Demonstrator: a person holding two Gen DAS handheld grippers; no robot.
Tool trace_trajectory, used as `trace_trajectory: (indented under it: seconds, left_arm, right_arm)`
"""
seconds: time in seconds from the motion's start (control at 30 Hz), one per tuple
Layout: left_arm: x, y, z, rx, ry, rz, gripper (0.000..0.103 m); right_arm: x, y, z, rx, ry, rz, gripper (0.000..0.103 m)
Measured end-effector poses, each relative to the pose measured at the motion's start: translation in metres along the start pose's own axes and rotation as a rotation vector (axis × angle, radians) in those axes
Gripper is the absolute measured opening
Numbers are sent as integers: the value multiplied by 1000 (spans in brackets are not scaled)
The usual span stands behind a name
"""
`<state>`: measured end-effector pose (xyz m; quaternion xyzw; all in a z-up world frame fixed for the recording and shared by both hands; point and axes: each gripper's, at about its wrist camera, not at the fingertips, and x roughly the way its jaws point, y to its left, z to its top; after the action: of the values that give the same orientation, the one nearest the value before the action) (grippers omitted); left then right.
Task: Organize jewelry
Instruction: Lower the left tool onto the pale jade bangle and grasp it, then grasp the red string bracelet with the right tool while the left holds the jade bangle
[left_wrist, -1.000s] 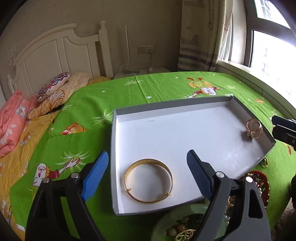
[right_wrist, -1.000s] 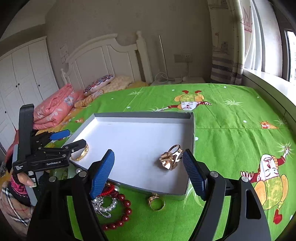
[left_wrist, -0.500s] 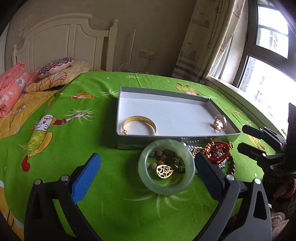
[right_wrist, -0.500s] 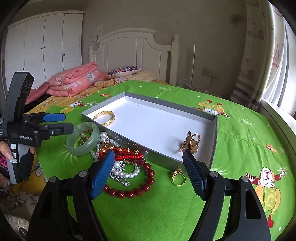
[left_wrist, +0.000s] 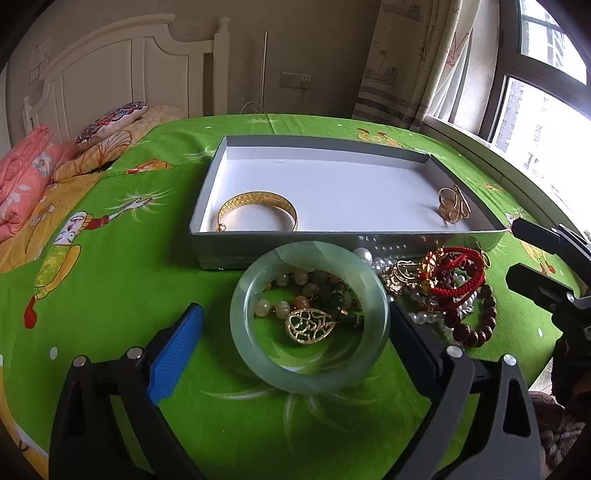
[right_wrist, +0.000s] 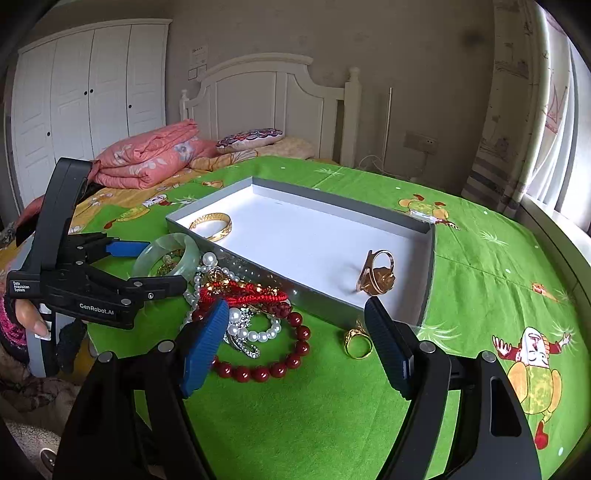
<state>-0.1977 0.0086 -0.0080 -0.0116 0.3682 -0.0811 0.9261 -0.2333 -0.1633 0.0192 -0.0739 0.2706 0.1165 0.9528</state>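
A grey box (left_wrist: 258, 254) (right_wrist: 428, 266) with a white floor lies on the green bedspread. It holds a gold bangle (left_wrist: 256, 214) (right_wrist: 211, 226) and a gold ring (left_wrist: 452, 205) (right_wrist: 376, 273). In front of it lies a pile: a jade bangle (left_wrist: 310, 373) (right_wrist: 164, 256) ringing a gold pendant (left_wrist: 310, 326), pearls (right_wrist: 255, 332), a red cord (left_wrist: 460, 273) (right_wrist: 243, 295), a dark red bead bracelet (right_wrist: 266, 365) and a second gold ring (right_wrist: 357, 341). My left gripper (left_wrist: 291, 345) (right_wrist: 147, 264) is open around the jade bangle's near side. My right gripper (right_wrist: 299, 347) (left_wrist: 517, 251) is open and empty above the beads.
Folded pink quilts (right_wrist: 147, 158) and pillows (right_wrist: 251, 138) lie near the white headboard (right_wrist: 273, 96). A window and curtain (left_wrist: 424, 62) stand on the right. The bed's near edge runs just below both grippers.
Both grippers drew back from over the box and came low toward the jewelry pile. The left one now brackets the jade bangle. Nothing was picked up.
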Motion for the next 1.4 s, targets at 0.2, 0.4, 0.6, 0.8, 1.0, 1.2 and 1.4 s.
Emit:
trace_trajectory:
  seconds: [0.2,0.4,0.6,0.8,1.0,1.2,1.4]
  left_arm:
    - [-4,-4,-6,21,-51,1,78]
    - [-15,-9,-22,48,-97,-17,78]
    - [-26,-4,-31,24,-129,-12,78]
    - [-31,6,-37,-5,-145,-5,78]
    - [-33,7,-40,1,-154,2,78]
    - [-34,5,-43,9,-160,3,78]
    - [-35,6,-44,16,-167,3,78]
  right_arm:
    - [9,-3,0,91,54,122,73]
    - [18,-7,-2,177,89,211,71]
    - [20,0,-3,167,104,223,69]
    - [23,-1,-2,225,119,304,65]
    - [27,-3,3,284,127,349,60]
    - [35,-6,11,356,147,359,45]
    - [40,-9,8,370,161,280,16]
